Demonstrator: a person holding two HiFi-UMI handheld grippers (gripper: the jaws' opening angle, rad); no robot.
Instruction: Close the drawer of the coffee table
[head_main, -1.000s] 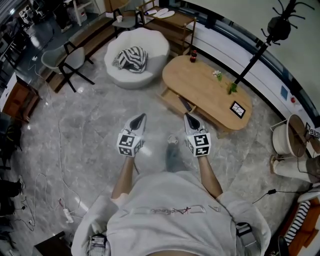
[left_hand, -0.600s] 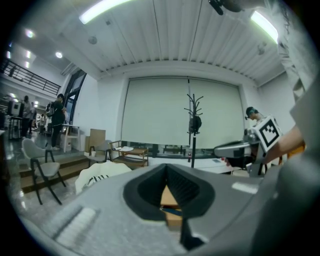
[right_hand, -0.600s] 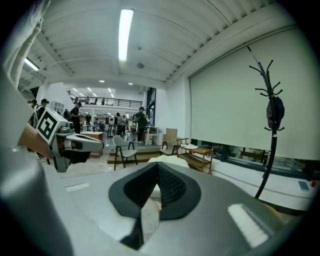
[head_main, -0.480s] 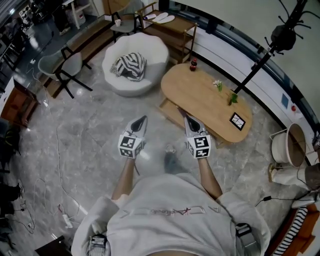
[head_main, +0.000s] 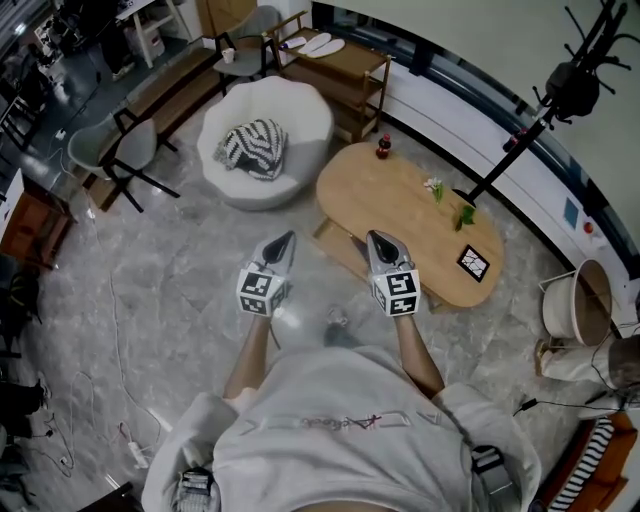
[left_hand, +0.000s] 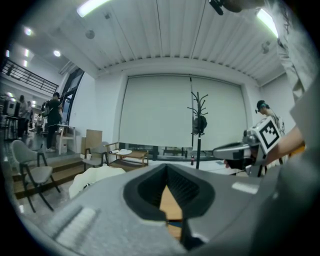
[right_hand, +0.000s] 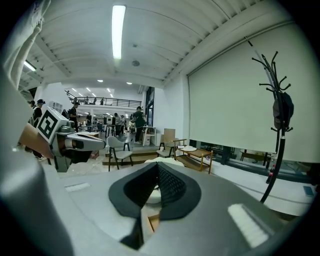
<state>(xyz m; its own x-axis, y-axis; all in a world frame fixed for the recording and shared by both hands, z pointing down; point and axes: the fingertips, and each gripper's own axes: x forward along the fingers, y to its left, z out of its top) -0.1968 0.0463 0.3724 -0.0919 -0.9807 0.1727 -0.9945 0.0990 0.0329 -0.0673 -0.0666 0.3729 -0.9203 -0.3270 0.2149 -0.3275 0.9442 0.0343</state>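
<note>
The drawer (head_main: 340, 248) looks pulled out of the near long side of the oval wooden coffee table (head_main: 420, 215), though we see it small and partly behind the right gripper (head_main: 376, 240). That gripper is held over the drawer's corner, jaws pressed together on nothing. We see the left gripper (head_main: 284, 241) beside it over the marble floor (head_main: 180, 290), jaws also closed and empty. On the tabletop stand a dark bottle (head_main: 383, 147) and a framed card (head_main: 473, 262). A white armchair (head_main: 265, 135) with a striped cushion (head_main: 252, 147) stands near the table's left end.
</note>
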